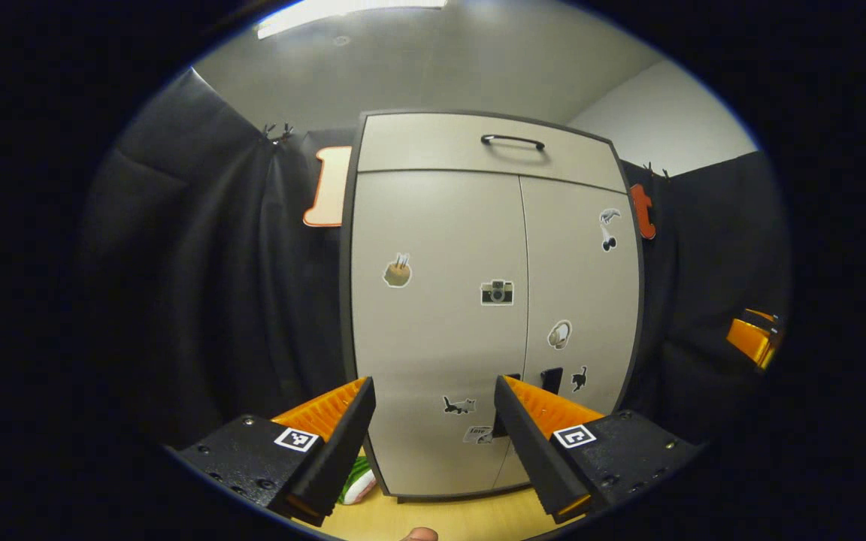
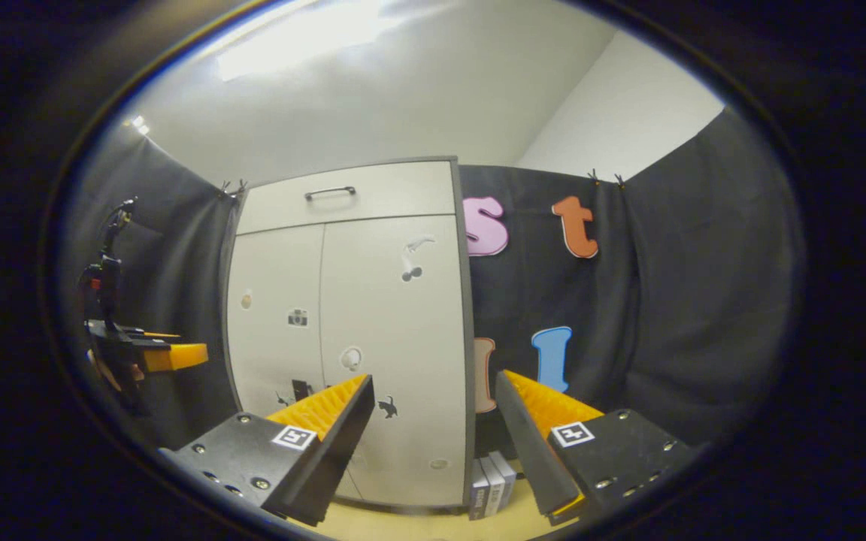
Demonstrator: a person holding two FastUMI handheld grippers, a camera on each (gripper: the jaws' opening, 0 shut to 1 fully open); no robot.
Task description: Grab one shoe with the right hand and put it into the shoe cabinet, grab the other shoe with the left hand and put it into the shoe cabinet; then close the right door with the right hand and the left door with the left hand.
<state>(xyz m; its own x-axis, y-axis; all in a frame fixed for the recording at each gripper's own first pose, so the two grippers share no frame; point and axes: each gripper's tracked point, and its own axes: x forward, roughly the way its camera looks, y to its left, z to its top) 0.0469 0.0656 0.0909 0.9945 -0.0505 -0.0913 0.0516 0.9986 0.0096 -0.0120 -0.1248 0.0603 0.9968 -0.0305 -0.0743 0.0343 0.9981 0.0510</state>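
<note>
Shoe cabinet (image 1: 493, 300) stands on the table (image 1: 433, 522), both doors flush shut. Left tongs (image 1: 433, 436) wide apart, empty, facing the left door (image 1: 440, 315). Right tongs (image 2: 433, 436) likewise spread, empty, before the right door (image 2: 395, 338).

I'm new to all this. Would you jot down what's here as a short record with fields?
cabinet: pale cabinet on a wooden table, stickers on its front
doors: left door and right door both look shut
top panel: one dark handle
left gripper: open, holding nothing, facing the doors
right gripper: open, holding nothing, aimed at the cabinet's right edge
beside cabinet: small boxes standing at its right foot
shoes: a green and white thing at the cabinet's left foot; cannot tell what it is
</note>
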